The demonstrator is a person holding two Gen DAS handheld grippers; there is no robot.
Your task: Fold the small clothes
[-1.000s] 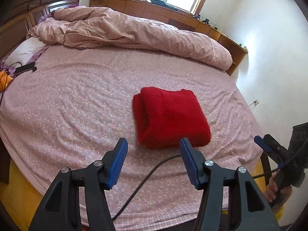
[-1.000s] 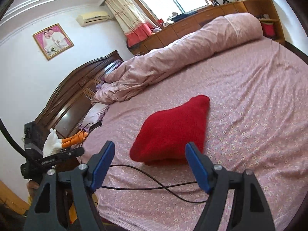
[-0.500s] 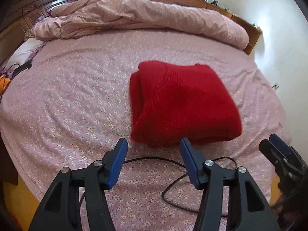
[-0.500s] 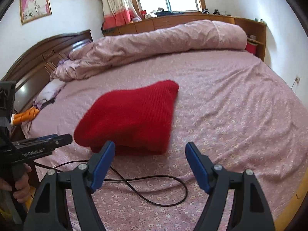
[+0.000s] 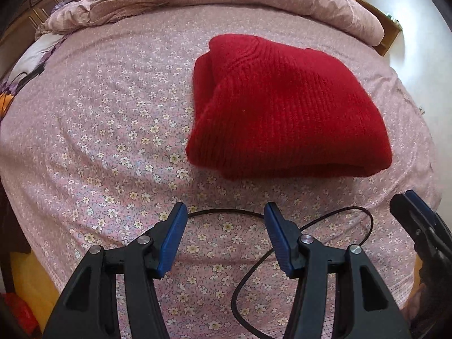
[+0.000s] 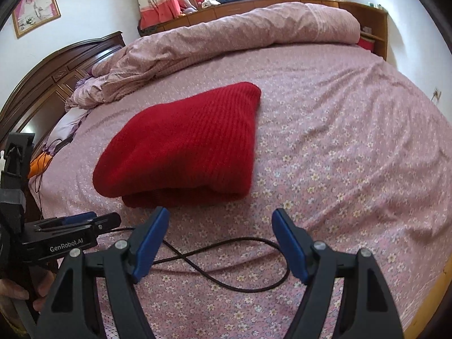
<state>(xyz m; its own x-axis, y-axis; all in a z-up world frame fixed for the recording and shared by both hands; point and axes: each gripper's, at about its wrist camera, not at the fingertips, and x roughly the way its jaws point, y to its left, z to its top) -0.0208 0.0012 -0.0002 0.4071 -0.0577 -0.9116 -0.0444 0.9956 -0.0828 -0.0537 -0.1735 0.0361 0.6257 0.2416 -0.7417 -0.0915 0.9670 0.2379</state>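
Note:
A folded red knit sweater [image 5: 285, 107] lies on the pink flowered bed sheet [image 5: 99, 118]; in the right wrist view the same sweater [image 6: 183, 147] sits just ahead of the fingers. My left gripper [image 5: 226, 212] hangs open over the sheet a short way in front of the sweater's near edge, with nothing between its blue pads. My right gripper [image 6: 220, 217] is open too, its left pad close to the sweater's near fold without touching it. The right gripper's tip [image 5: 412, 206] shows at the right edge of the left wrist view, and the left gripper's body [image 6: 70, 226] shows at the left of the right wrist view.
A black cable [image 5: 282, 254] loops on the sheet under both grippers. A bunched pink duvet [image 6: 226, 39] runs along the far side of the bed. A dark wooden headboard [image 6: 42, 84] stands at the left, with a pillow and orange items near it. The bed edge is close below.
Both grippers have come down and tilted toward the bed, so the sweater looks larger and nearer. The cable now lies in loops on the sheet. The jaws' gaps have not changed.

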